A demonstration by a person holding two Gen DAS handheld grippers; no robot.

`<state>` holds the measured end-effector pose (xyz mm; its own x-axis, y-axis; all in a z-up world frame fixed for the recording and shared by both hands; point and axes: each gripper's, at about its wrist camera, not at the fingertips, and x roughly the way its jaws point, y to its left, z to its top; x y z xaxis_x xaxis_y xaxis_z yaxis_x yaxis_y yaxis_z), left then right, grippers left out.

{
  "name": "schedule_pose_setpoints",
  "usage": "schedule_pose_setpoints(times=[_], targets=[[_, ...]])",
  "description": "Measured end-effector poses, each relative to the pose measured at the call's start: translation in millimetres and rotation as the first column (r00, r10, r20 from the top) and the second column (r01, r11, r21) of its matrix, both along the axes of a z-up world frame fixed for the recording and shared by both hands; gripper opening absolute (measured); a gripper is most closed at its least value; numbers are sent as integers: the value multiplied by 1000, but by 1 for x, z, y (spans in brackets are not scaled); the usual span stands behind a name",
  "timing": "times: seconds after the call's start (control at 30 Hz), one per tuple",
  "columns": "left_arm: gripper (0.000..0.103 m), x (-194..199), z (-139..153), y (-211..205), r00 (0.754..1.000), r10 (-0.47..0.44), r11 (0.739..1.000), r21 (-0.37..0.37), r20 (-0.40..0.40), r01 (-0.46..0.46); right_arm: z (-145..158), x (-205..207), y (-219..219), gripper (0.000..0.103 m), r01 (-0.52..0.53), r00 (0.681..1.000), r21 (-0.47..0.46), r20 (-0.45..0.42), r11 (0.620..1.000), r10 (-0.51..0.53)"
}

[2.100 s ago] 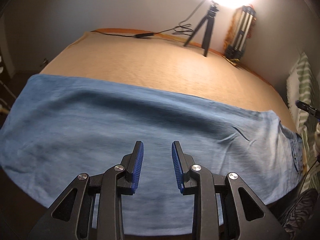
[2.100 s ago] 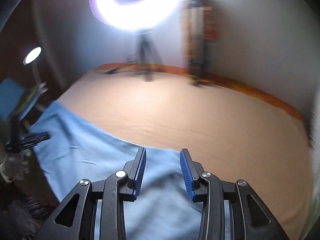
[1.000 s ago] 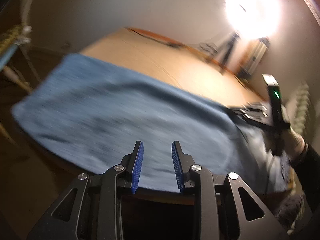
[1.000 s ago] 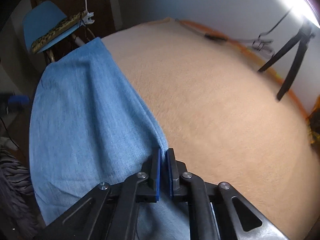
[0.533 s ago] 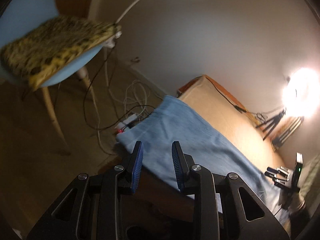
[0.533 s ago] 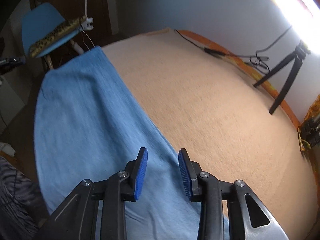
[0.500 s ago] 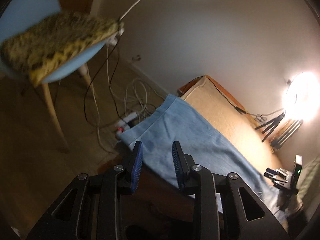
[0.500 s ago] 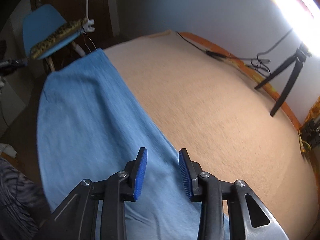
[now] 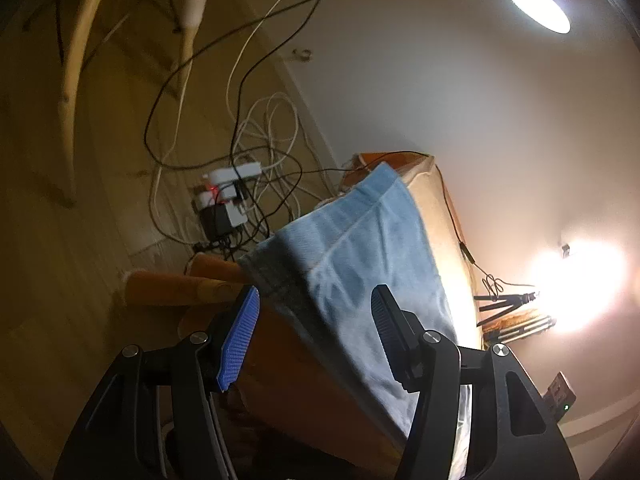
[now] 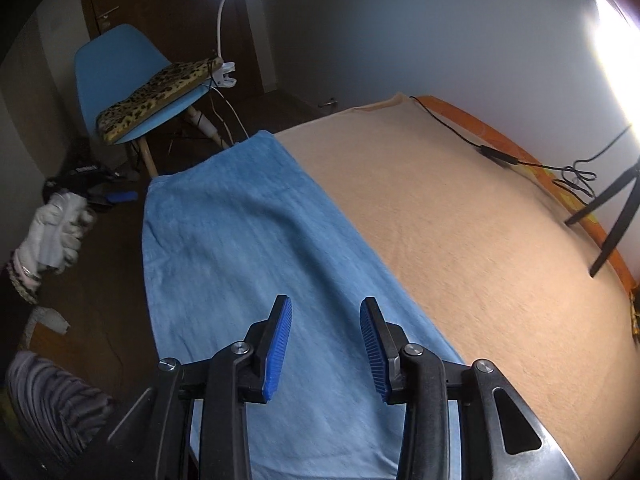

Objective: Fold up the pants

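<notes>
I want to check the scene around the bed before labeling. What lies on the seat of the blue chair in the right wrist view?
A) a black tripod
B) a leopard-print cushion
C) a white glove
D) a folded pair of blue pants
B: the blue chair carries a flat leopard-print cushion on its seat, while the blue pants lie spread along the edge of the bed.

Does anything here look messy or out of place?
The blue pants lie flat along the near edge of the tan bed cover, and one end hangs off the bed's corner, which looks a bit untidy. On the floor below is a tangle of cables round a power strip. Nothing looks spilled or damaged.
</notes>
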<state>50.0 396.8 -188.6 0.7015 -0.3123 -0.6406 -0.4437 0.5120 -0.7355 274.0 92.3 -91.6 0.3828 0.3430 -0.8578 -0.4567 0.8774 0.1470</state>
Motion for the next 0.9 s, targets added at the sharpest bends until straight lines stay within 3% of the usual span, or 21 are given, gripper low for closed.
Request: schedule_pose_setpoints(times=[0.17, 0.4, 0.53, 0.83, 0.87, 0.9], targets=[[58, 3, -21, 5, 999, 37, 997, -65, -1, -37, -3, 3, 16, 37, -8, 1000, 12, -16, 1000, 8], [58, 3, -23, 6, 996, 81, 993, -85, 33, -78, -10, 5, 23, 37, -6, 999, 19, -32, 1000, 7], [58, 5, -20, 5, 994, 103, 993, -60, 38, -101, -12, 8, 27, 37, -4, 999, 31, -41, 999, 6], [55, 19, -17, -8, 992, 127, 989, 78, 16, -127, -11, 16, 44, 37, -18, 999, 67, -48, 998, 21], [52, 20, -16, -9, 991, 134, 986, 99, 23, -136, -11, 19, 48, 37, -20, 999, 70, -49, 997, 23], [42, 21, -14, -10, 990, 140, 982, 122, 29, -142, -10, 21, 51, 37, -22, 998, 72, -49, 997, 25]])
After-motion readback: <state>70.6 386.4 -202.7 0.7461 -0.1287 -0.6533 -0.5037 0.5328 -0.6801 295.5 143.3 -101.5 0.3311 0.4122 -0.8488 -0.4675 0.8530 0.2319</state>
